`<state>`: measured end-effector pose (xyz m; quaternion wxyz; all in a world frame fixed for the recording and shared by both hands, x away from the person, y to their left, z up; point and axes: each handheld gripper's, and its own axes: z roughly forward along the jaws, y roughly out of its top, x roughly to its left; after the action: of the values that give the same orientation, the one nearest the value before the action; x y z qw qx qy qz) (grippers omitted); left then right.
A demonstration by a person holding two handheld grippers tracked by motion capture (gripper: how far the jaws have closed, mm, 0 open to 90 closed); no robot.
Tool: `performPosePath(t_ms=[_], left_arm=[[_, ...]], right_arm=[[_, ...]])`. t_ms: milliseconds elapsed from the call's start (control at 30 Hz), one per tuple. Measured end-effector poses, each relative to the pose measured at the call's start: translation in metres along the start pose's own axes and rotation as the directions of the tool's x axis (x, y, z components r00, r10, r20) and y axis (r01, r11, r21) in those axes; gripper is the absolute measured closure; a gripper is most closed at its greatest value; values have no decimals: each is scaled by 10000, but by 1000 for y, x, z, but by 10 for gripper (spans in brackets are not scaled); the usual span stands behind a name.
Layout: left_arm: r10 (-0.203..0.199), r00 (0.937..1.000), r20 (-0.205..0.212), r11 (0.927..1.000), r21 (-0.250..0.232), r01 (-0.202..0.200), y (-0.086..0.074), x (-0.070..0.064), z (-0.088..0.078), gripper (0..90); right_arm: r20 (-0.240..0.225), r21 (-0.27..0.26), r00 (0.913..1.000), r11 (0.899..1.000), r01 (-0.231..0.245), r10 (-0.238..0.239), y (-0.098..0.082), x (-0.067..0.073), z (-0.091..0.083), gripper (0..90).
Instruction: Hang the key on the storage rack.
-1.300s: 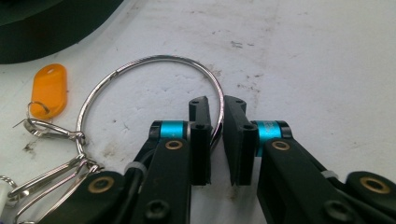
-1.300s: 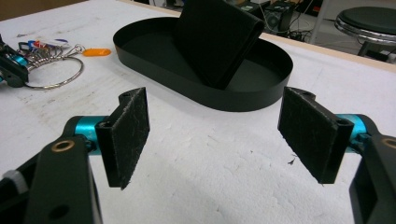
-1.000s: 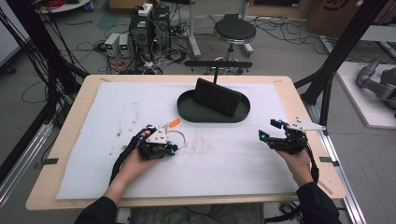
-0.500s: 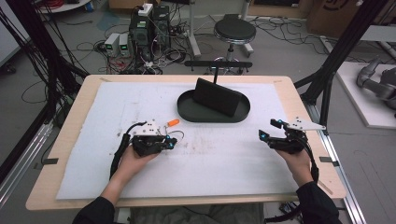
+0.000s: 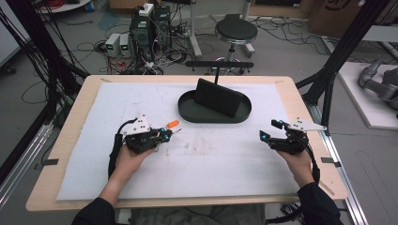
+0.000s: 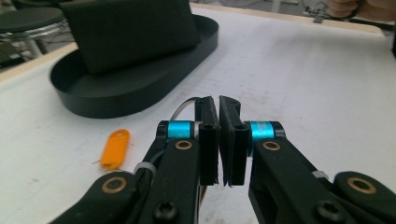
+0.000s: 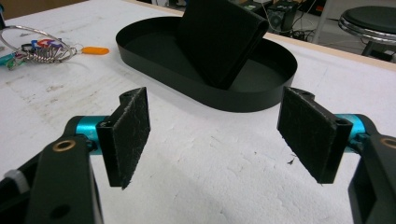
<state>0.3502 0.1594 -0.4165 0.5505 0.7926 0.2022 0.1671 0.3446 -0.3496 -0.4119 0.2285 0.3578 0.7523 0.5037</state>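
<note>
Keyring (image 7: 37, 44) now pinched in my left tongs (image 6: 218, 112), raised slightly versus a second ago; orange tag (image 5: 172, 124) drags on the surface (image 5: 234, 154). Lift starting. Right tongs (image 7: 222, 126) spread.

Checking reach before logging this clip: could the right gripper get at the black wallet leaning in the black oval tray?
Probably yes. The right gripper stands open, facing the black wallet in the black oval tray, with bare white mat between.
</note>
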Motion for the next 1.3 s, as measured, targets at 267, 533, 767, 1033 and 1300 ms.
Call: performPosePath(t_ms=[267, 533, 767, 1033, 1300], left_arm=[[304, 9964, -791, 9995, -103, -314, 1, 1, -4, 861], [439, 9935, -1051, 9990, 142, -426, 0, 2, -2, 858], [269, 9917, -1254, 9987, 469, -211, -3, 5, 0, 823], [319, 9899, -1379, 9959, 885, -198, -5, 7, 2, 820], [424, 9900, -1346, 9925, 1197, -262, -7, 7, 4, 831]], right_arm=[[-4, -16, 10000, 10000, -6, 6, 0, 0, 0, 259], [-57, 49, 10000, 10000, -38, 39, 0, 1, 1, 259], [-54, 62, 10000, 10000, -10, 10, 0, 0, 2, 259], [-99, 81, 10000, 10000, -10, 11, 0, 0, 2, 259], [-98, 76, 9999, 10000, -29, 30, 0, 0, 1, 259]])
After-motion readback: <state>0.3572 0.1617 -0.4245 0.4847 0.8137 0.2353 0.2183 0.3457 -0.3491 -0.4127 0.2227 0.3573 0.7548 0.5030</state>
